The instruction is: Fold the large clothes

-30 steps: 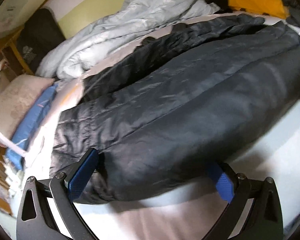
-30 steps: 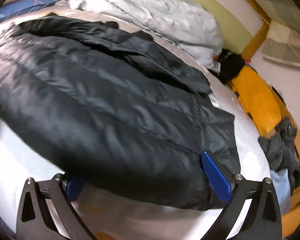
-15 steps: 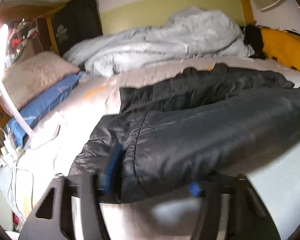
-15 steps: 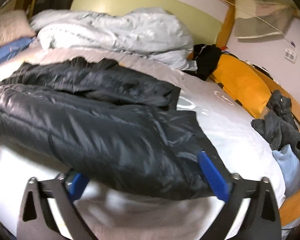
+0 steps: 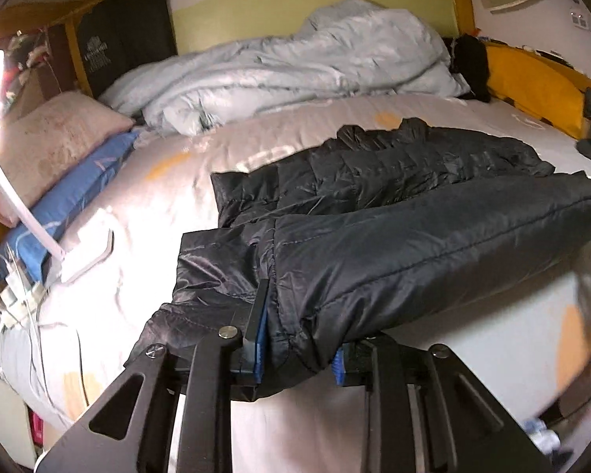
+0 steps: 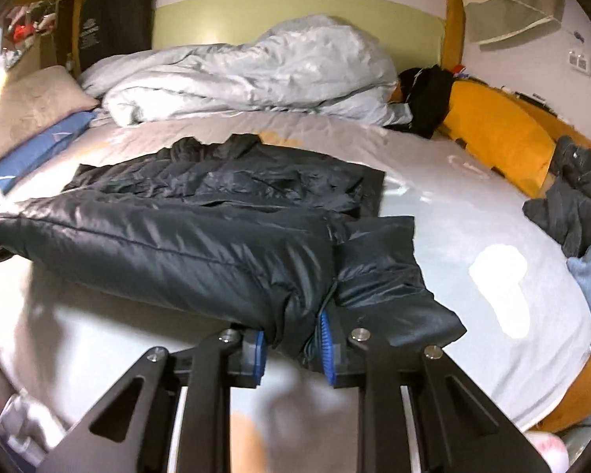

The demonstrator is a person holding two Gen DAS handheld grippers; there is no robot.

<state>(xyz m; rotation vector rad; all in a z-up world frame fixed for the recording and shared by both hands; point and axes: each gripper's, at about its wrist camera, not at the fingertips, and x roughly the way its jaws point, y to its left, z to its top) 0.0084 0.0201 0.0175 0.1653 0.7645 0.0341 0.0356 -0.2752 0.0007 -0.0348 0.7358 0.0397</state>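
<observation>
The fold is only starting: the left tool [image 5: 299, 345] and right tool [image 6: 291, 345] are each closing on the near edge of a black puffy jacket [image 5: 394, 244], lifted off the bed [image 5: 169, 181]. Its quilted, shiny far half lies flat, waiting to be covered.

The jacket [image 5: 394, 252] is quilted black synthetic cloth with a faint sheen, stitched in rows. The bed sheet [image 5: 169, 197] is smooth pale cloth, faintly glossy. The duvet [image 6: 248, 75] at the bed's far edge is soft crumpled grey fabric. The gripper pads [image 6: 327, 339] are ribbed blue plastic on matt black frames with metal rivets.
</observation>
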